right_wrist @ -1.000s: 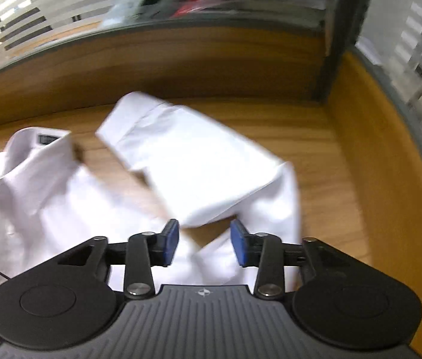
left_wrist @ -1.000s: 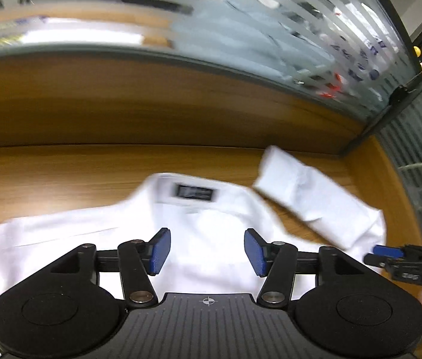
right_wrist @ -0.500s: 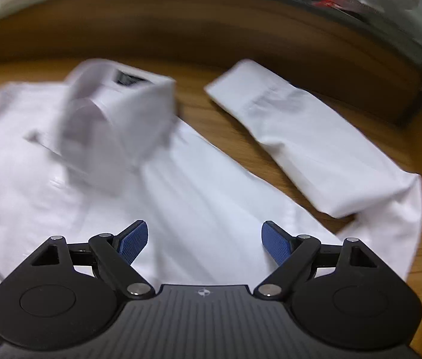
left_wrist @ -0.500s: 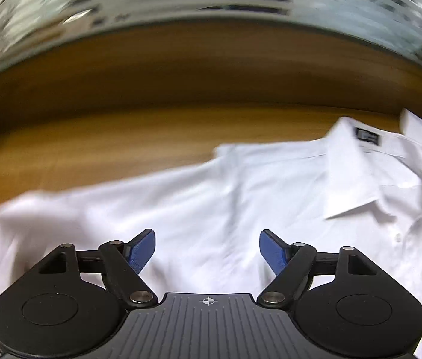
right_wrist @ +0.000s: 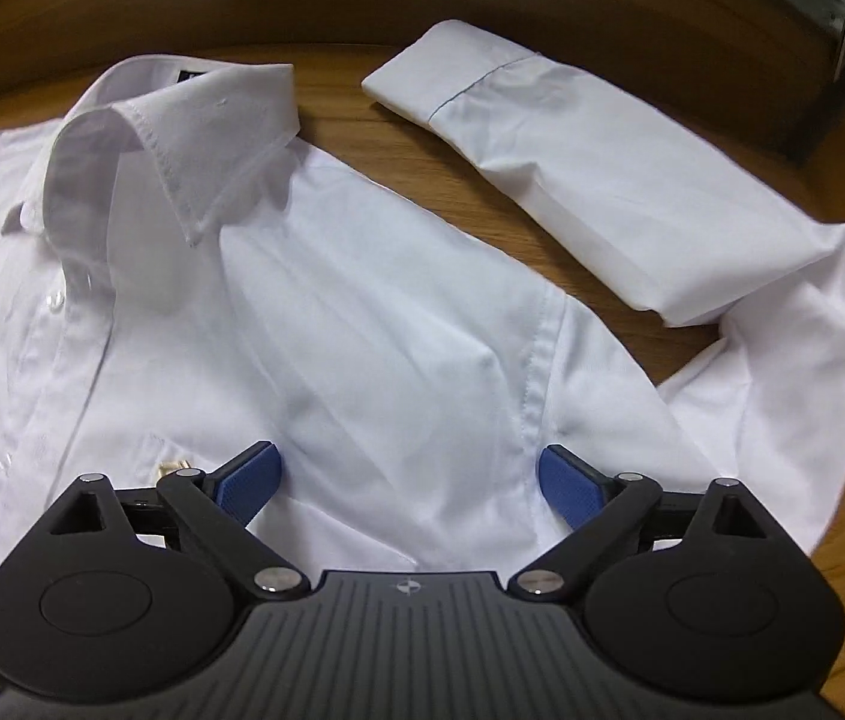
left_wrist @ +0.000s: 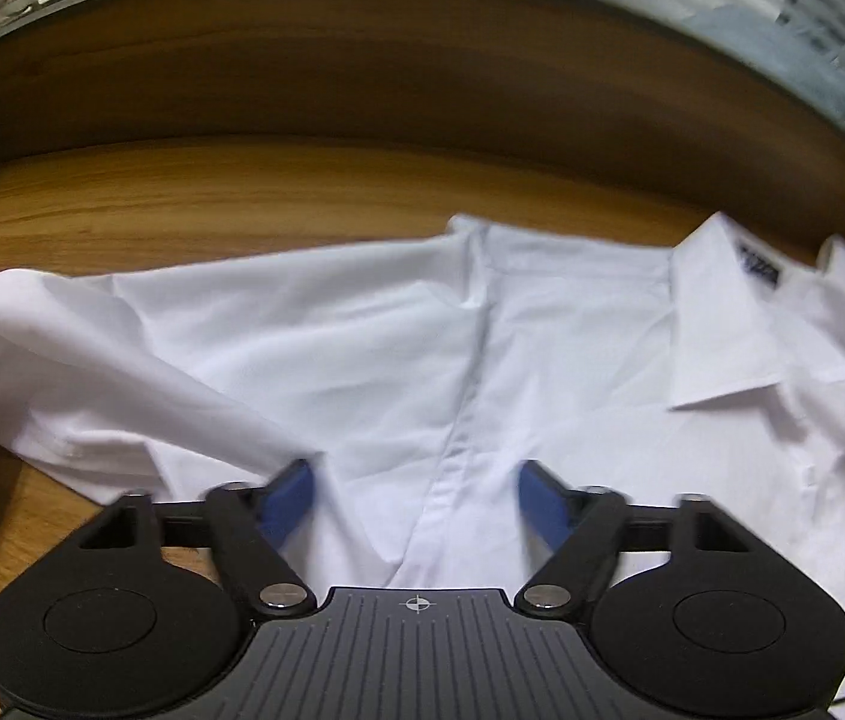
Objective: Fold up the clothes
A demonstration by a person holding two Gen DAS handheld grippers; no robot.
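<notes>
Only one piece of writing shows: a small dark label (left_wrist: 759,269) sewn inside the collar (right_wrist: 182,138) of a white dress shirt (right_wrist: 362,330), its lettering too blurred to read. A tiny gold-coloured mark (right_wrist: 169,468) sits on the chest just beside the right gripper's left finger; what it is cannot be told.

The shirt lies front-up on a wooden table (left_wrist: 182,204), buttoned, its long axis running from the collar at the far side towards the camera. In the right wrist view the collar is at about 11 o'clock. One sleeve (right_wrist: 632,180) is doubled back on itself, its cuff end pointing to about 12 o'clock and the bend lying at 3 o'clock. In the left wrist view the collar is at 2 o'clock, and the other sleeve (left_wrist: 92,372) stretches away to 9 o'clock, rumpled.

Both grippers tilt steeply down over the cloth. The left gripper (left_wrist: 416,501) is above the shoulder seam; its jaws are closing, with shirt fabric under the gap but the blue pads (left_wrist: 287,504) not pressing anything. The right gripper (right_wrist: 409,480) is above the opposite shoulder and armhole seam; its jaws are opening wide, with fabric below them and nothing gripped.
</notes>
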